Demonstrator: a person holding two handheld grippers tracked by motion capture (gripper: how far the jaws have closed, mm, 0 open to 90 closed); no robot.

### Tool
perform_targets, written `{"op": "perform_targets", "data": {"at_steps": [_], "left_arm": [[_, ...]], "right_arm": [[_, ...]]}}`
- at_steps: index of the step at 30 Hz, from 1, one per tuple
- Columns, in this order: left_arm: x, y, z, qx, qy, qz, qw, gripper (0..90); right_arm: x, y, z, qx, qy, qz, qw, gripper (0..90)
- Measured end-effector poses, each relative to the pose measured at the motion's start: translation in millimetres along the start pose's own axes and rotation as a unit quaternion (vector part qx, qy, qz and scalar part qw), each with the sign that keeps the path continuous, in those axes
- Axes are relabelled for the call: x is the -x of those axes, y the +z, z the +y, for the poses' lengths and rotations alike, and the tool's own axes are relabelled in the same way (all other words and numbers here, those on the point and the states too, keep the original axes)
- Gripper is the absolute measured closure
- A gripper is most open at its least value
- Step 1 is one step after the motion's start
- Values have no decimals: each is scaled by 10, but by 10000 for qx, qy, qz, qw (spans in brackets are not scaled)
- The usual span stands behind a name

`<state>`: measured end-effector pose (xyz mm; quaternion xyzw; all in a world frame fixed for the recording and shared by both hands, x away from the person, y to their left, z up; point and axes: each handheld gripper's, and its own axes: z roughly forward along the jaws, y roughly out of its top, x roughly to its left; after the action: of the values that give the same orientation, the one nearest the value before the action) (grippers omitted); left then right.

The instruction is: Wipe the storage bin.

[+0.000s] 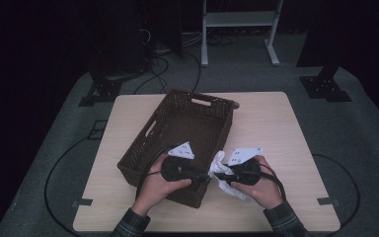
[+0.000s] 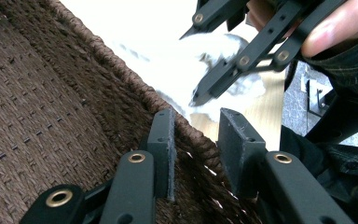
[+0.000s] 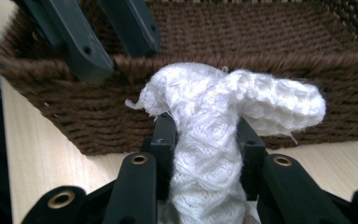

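Now your right tongs [image 3: 205, 135] clamp the white cloth [image 3: 223, 107], its length running up between them toward the basket [image 3: 261, 42]; your left tongs [image 2: 196, 140] stand apart.

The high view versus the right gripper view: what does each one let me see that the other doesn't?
Only the high view gives the whole table, both hands with their tongs, the stand behind and cables on the floor. Only the right gripper view gives the close detail: the right tongs clamped on the white knitted cloth, whose bunched end rises above them. Both share the brown woven basket, the cloth beside it, and the left tongs.
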<state>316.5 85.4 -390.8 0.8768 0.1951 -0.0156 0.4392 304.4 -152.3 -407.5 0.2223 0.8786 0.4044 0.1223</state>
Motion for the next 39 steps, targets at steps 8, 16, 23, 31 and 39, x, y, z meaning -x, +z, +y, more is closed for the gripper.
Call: {"op": "perform_targets", "data": {"at_steps": [8,16,23,31,39], "left_arm": [[2,1,2,-8,10,8,10000,659],[2,0,2,-14,14,9,10000,658],[6,0,5,-26,20,29,10000,658],[4,1,6,-20,27,26,10000,658],[7,-1,11,-53,57,42,10000,658]], "right_arm": [[-24,-46,31,101,-21,96,9999,669],[-101,129,9,-61,-82,246,9996,670],[-117,220,-31,-230,-86,278,9993,671],[-171,399,-108,-531,-74,380,9978,670],[-182,512,-203,-728,-36,411,9965,670]]}}
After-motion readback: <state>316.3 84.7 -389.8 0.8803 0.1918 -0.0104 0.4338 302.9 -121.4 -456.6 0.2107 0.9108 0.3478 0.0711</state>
